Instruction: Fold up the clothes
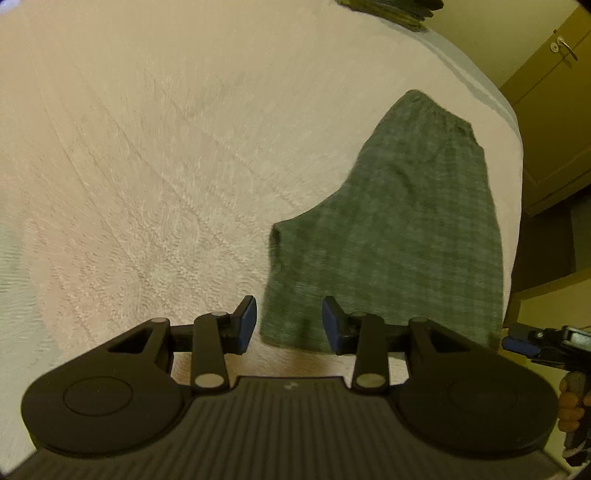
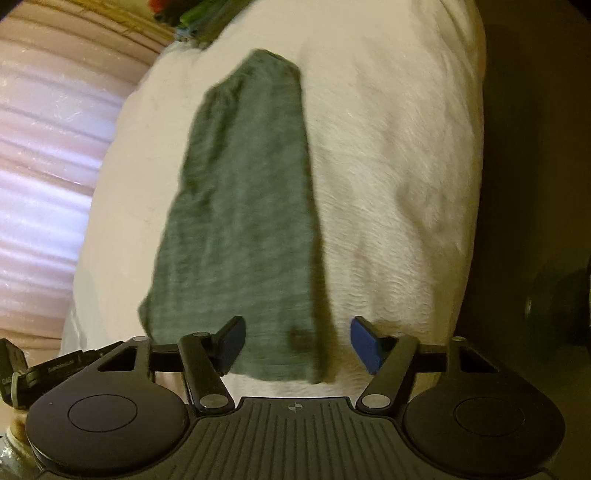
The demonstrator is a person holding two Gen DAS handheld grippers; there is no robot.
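A grey-green garment [image 1: 402, 236] lies folded into a long strip on a white fuzzy bed cover [image 1: 166, 166], close to the bed's right edge. My left gripper [image 1: 289, 325] hovers open over the strip's near left corner, nothing between its blue pads. In the right wrist view the same garment [image 2: 243, 206] runs away from me down the middle. My right gripper [image 2: 295, 341] stands open, wider than the left, straddling the strip's near end without touching it that I can see. The right gripper [image 1: 532, 341] also shows at the left wrist view's right edge, held by a hand [image 1: 570, 402].
A stack of folded clothes [image 1: 391, 9] sits at the far end of the bed, colourful in the right wrist view [image 2: 184, 14]. A wooden cupboard [image 1: 554, 122] stands right of the bed. Pinkish curtains [image 2: 48, 147] hang on the other side. The white bed cover [image 2: 388, 166] spreads wide to the garment's left.
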